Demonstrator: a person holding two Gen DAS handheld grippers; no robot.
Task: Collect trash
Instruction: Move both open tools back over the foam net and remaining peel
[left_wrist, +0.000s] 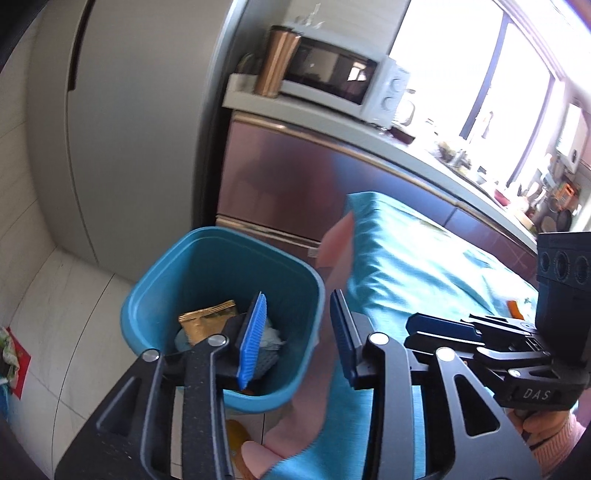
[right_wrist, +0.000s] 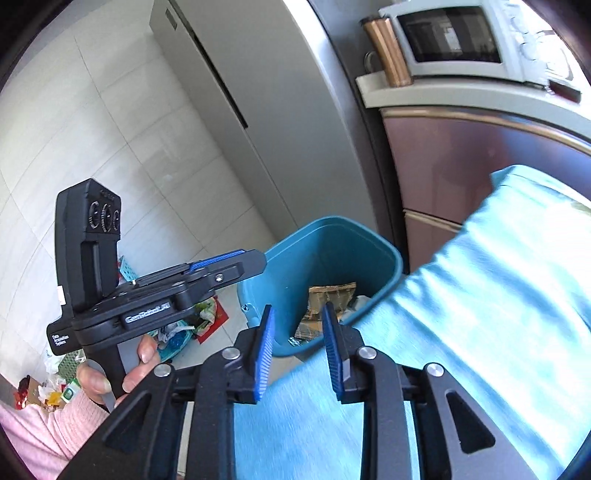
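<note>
We held both grippers above the blue bin, which stood on the floor tiles against the end of the table under its turquoise cloth. The left gripper was spread, nothing between its pads, and it looked almost straight down into the bin's mouth; the right gripper was spread and empty too, and hung over the cloth's edge with the bin ahead and a little to the left of its fingers. Trash already lay at the bottom of the bin: a gold wrapper, its long side running across the bin, and beside it some crumpled white paper. On the cloth, well apart from the bin and behind the right gripper's body in the left view, a small orange scrap showed; we could not tell what it was. We judged that the next pickup would turn on this: the scrap lay on the right gripper's side of the table, away from where both tools pointed, so the right hand was the nearer one and would have to swing back from the bin toward the table. An orange object also lay on the floor by the bin's base, nearer the left gripper.
</note>
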